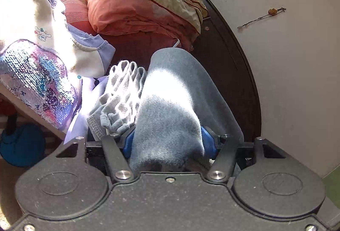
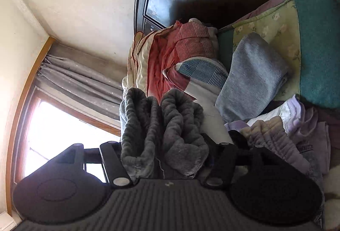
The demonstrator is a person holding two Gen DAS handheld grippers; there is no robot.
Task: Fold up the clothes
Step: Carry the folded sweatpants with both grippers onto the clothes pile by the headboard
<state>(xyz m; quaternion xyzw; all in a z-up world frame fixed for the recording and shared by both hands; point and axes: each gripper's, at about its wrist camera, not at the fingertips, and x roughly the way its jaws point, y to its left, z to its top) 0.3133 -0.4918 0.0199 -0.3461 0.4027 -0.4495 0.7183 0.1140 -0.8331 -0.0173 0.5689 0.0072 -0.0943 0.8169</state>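
Note:
In the left wrist view a thick folded grey-blue fleece garment (image 1: 170,86) fills the gap of my left gripper (image 1: 170,137). It touches both blue fingers (image 1: 128,144) and hides their tips. Paler looped folds (image 1: 125,82) and a drawstring lie against its left side. Its far end reaches the bed. The right wrist view is rolled on its side. There my right gripper (image 2: 163,146) is shut on a bundle of dark grey fleecy folds (image 2: 174,116) that bulges up between the black fingers. Neither gripper shows in the other's view.
Rolled red and cream quilts (image 1: 138,10) lie ahead against a dark wooden headboard (image 1: 229,57). A sequinned garment (image 1: 36,78) and a white and lilac sweatshirt (image 1: 42,25) lie left. A folded grey-blue cloth (image 2: 252,78), a green blanket (image 2: 314,40) and a bright window (image 2: 63,135) also show.

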